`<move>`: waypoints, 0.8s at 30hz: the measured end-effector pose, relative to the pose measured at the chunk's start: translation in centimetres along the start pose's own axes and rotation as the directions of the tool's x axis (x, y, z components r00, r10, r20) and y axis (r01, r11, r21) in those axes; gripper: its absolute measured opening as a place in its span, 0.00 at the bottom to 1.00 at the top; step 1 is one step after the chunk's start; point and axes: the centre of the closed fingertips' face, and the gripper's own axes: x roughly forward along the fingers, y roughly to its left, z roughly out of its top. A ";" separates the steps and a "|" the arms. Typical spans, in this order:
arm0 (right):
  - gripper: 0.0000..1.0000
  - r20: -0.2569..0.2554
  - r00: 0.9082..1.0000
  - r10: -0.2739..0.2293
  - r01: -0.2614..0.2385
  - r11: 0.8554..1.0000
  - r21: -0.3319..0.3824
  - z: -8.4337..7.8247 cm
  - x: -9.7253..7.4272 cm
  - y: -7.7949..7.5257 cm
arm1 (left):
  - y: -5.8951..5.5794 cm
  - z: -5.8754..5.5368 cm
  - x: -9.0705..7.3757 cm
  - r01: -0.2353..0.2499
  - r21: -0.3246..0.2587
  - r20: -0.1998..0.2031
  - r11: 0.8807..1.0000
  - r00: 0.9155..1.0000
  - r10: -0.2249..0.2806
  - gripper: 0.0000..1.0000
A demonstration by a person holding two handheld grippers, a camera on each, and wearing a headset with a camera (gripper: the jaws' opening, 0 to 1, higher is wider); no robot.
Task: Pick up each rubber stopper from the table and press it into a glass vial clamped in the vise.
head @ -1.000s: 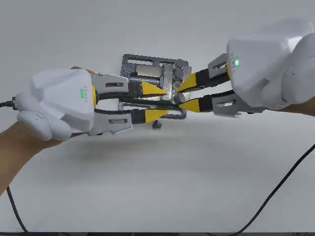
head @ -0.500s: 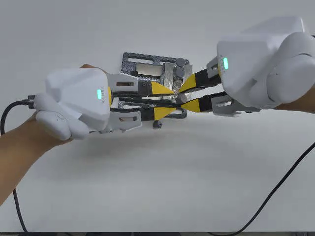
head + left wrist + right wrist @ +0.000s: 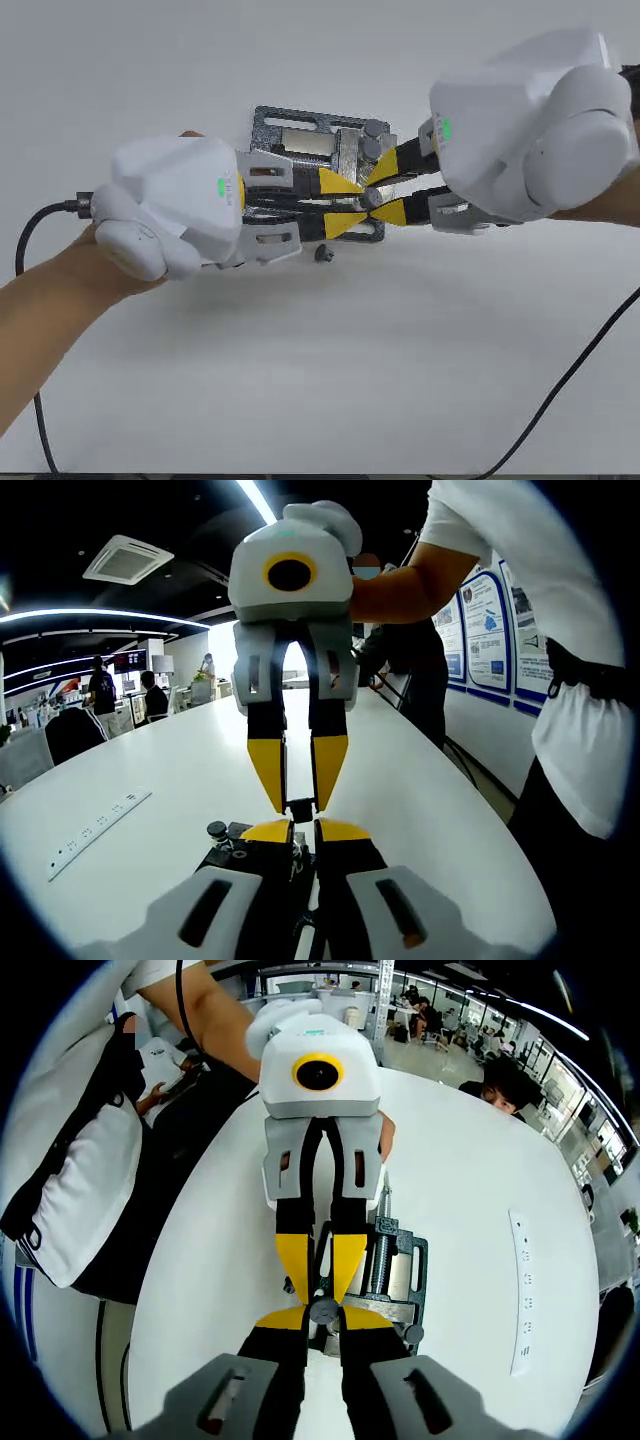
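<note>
White table [image 3: 350, 380], vise [image 3: 300, 142], right claw [image 3: 373, 198] clamped on stopper [image 3: 323, 1310], left claw [image 3: 302, 827] state unclear

Black cable [image 3: 585, 360] trails bottom right — power strip [image 3: 100, 830] lies flat, posters [image 3: 485, 615] behind.

centre of head view: vise [image 3: 305, 142] mostly covered by jaws | stopper [image 3: 323, 1310] between right gripper [image 3: 323, 1317] tips half hidden | left gripper [image 3: 307, 828] grip unclear | cable [image 3: 590, 350] cut off at lower edge | dark bit [image 3: 323, 253] below vise too small to name
</note>
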 end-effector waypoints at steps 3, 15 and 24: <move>0.11 -0.017 1.000 0.004 -0.004 1.000 -0.013 -0.1 0.2 0.0 | 0.1 0.0 0.1 -0.002 -0.004 0.002 1.000 1.000 0.002 0.04; 0.12 -0.036 0.999 0.008 -0.009 1.000 -0.027 -0.3 0.2 -0.1 | 0.2 -0.1 0.3 -0.004 0.005 0.011 1.000 1.000 0.004 0.02; 0.12 -0.021 1.000 0.012 -0.013 0.999 -0.039 -0.2 -0.1 -0.1 | 0.3 0.1 0.1 0.000 -0.028 0.067 1.000 0.998 0.002 0.02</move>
